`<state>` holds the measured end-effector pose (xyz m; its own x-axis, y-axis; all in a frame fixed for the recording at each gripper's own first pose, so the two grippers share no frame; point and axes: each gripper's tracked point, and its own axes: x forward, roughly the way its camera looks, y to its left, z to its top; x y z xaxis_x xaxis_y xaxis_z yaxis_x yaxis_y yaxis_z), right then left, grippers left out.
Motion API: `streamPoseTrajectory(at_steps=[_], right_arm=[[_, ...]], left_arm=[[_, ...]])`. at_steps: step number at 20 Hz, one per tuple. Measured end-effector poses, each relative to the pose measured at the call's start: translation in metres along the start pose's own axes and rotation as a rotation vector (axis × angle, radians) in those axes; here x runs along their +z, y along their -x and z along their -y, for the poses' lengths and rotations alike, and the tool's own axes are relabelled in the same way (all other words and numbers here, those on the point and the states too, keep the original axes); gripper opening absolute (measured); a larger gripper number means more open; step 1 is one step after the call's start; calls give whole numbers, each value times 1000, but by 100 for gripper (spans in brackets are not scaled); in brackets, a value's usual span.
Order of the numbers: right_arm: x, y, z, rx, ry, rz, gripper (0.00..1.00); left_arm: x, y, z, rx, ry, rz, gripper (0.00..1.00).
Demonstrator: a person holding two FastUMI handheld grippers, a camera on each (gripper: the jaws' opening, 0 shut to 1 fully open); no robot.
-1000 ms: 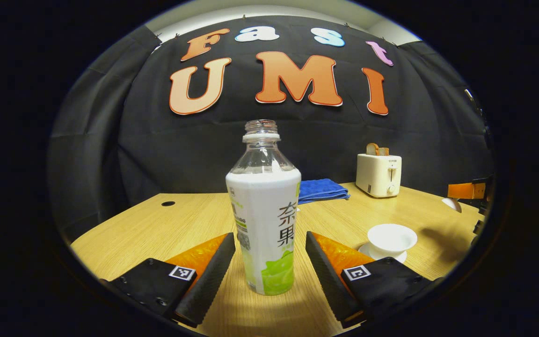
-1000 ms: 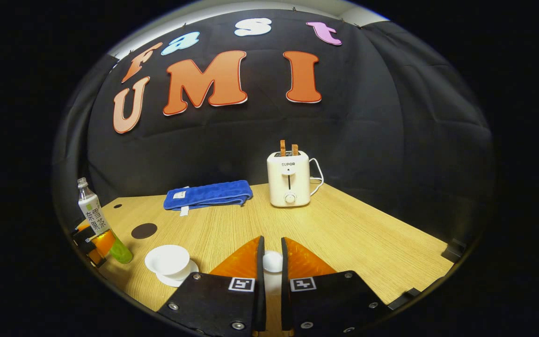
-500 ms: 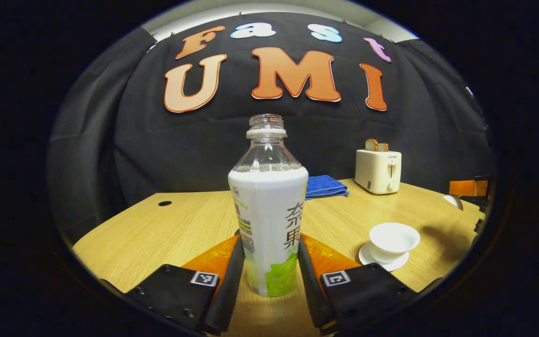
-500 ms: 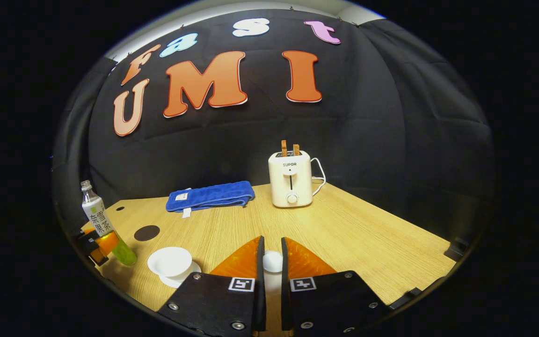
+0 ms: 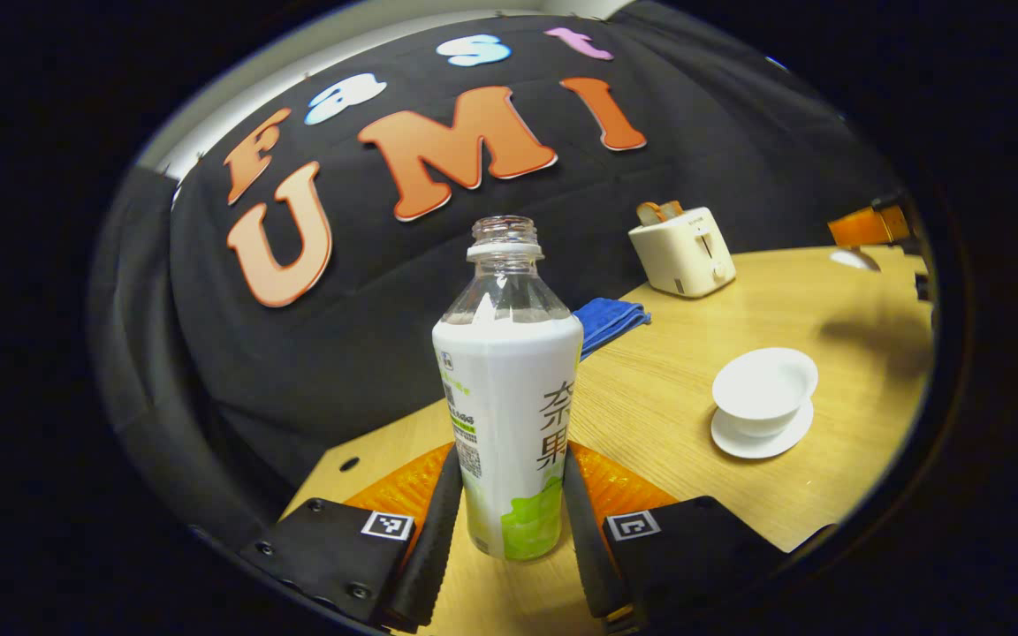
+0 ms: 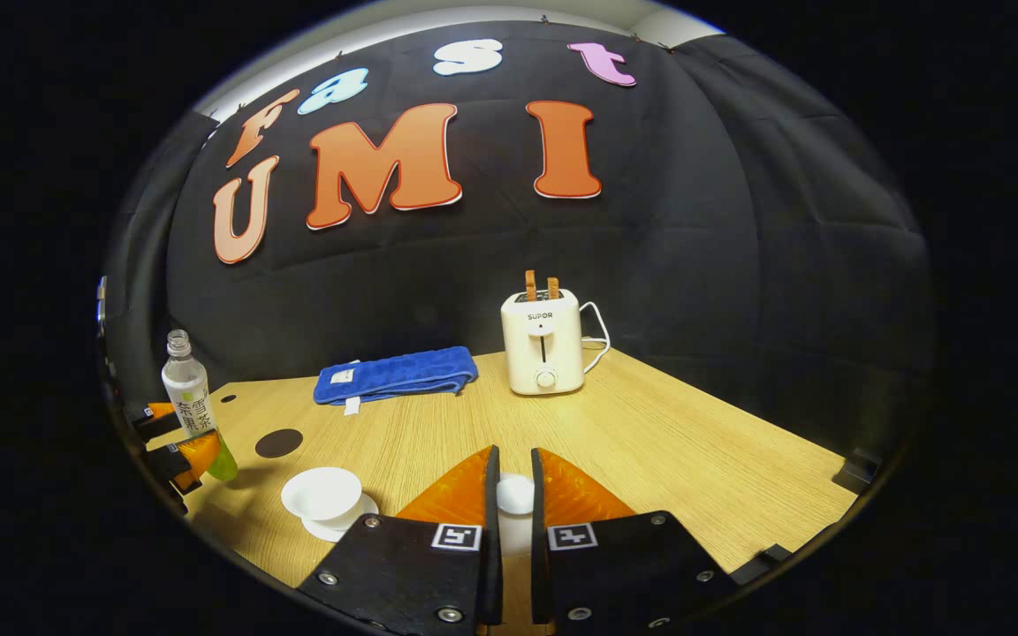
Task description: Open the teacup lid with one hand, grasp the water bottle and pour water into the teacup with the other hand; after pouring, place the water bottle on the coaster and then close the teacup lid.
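Left gripper view: left gripper (image 5: pixel 512 521) clamps the uncapped clear plastic bottle with white-green label (image 5: pixel 509 397), apparently lifted off the wooden table (image 5: pixel 836 300). Open white porcelain teacup on saucer (image 5: pixel 763 389) sits right. Right gripper (image 6: pixel 509 495) pinches the white teacup lid (image 6: pixel 514 493).

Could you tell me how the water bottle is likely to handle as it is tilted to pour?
The water bottle is tall and narrow, so probably tippy. Its clear top looks empty, suggesting modest weight. The glossy sleeve may slip in the left gripper.
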<state>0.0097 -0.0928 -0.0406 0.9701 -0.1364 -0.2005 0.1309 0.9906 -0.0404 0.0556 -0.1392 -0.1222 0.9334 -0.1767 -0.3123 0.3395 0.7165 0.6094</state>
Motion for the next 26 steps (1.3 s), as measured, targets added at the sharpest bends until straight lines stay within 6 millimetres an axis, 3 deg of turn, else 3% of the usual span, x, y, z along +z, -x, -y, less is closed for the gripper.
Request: streamPoseTrajectory(at_steps=[6,13,14,15,21,26], right_arm=[[0,5,10,-11,-13,1,13],[0,7,20,-13,-43,0,13],[0,6,20,-14,-44,0,13],[-1,7,22,-16,-42,-1,13],[-6,6,19,-5,-51,-11,13],[-8,6,19,3,-54,-17,13]], left_arm=[[-4,-9,18,-88,-311,-29,63],[-2,9,26,-205,-634,-60,63],[-1,10,27,-214,-671,-66,67],[-1,11,28,-220,-703,-70,63],[5,16,40,-251,-893,-60,65],[11,18,36,-262,-1039,-70,64]])
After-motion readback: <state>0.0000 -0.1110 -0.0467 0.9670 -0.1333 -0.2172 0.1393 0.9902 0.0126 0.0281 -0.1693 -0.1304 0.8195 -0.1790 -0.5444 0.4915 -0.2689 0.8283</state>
